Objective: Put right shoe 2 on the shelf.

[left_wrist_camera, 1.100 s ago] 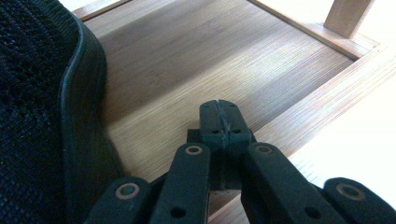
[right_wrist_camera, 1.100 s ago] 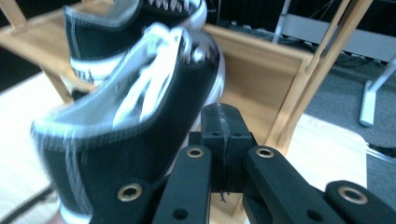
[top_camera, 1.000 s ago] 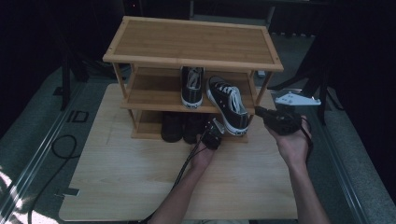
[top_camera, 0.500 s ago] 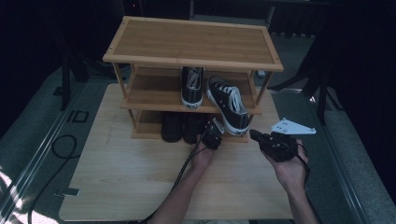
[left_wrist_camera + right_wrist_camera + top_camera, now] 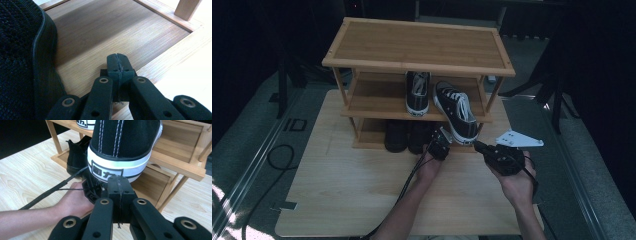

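Note:
A bamboo shoe rack stands on the wooden table. Two black-and-white sneakers sit on its middle shelf. One sneaker lies straight. The other sneaker lies askew, its heel hanging over the shelf's front edge. My right gripper is shut and empty, its tips just below and in front of that heel. My left gripper is shut and empty, its tips over the bottom shelf board, beside a black shoe.
Two black shoes stand side by side at the left of the bottom shelf. The rack's top shelf is bare. Cables trail from both grippers across the table. Dark floor and stand legs surround the table.
My right hand has come down and leftward from beside the rack's right post to just in front of the askew sneaker's heel. The left hand has stayed put.

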{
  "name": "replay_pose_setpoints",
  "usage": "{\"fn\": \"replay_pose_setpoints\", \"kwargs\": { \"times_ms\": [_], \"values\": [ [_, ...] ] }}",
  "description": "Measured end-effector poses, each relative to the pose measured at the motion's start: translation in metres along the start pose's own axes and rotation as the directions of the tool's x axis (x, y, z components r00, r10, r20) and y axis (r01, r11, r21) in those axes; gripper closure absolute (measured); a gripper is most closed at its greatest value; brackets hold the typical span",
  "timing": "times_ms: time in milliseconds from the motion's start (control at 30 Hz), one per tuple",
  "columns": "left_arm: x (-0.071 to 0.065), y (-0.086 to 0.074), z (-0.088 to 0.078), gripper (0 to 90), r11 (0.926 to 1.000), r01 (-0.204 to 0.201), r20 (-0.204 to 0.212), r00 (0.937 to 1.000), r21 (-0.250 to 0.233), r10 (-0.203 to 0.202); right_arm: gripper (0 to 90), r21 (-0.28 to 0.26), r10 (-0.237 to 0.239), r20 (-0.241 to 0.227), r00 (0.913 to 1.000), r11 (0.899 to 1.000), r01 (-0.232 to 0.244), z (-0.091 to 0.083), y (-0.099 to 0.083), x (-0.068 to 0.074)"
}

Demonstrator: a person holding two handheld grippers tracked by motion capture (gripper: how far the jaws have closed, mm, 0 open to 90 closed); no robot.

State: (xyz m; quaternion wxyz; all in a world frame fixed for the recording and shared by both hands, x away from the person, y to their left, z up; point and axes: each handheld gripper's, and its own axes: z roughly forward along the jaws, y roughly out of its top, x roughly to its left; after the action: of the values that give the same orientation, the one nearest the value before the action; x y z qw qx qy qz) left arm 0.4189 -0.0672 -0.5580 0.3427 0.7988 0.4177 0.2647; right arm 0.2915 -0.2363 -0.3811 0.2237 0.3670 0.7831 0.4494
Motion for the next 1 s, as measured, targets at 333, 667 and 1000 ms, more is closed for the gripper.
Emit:
{"fn": "replay_pose_setpoints", "kwargs": {
  "times_ms": [333, 667, 1000],
  "values": [
    [0.0, 0.0, 0.0, 90.0, 1.0, -0.003, 0.001, 1.0, 0.001, 0.003, 90.0, -0.011, -0.006, -0.009, 0.9999, 1.0, 0.006, 0.017, 0.006, 0.006],
    [0.0, 0.0, 0.0, 90.0, 1.0, -0.007, 0.0, 1.0, 0.003, 0.007, 90.0, -0.007, -0.01, -0.019, 0.9998, 1.0, 0.009, 0.042, 0.018, 0.008],
    [0.0, 0.0, 0.0, 90.0, 1.0, -0.008, 0.001, 1.0, 0.004, 0.008, 90.0, -0.007, -0.012, -0.013, 0.9999, 1.0, 0.012, 0.055, 0.024, 0.007]
  ]
}}
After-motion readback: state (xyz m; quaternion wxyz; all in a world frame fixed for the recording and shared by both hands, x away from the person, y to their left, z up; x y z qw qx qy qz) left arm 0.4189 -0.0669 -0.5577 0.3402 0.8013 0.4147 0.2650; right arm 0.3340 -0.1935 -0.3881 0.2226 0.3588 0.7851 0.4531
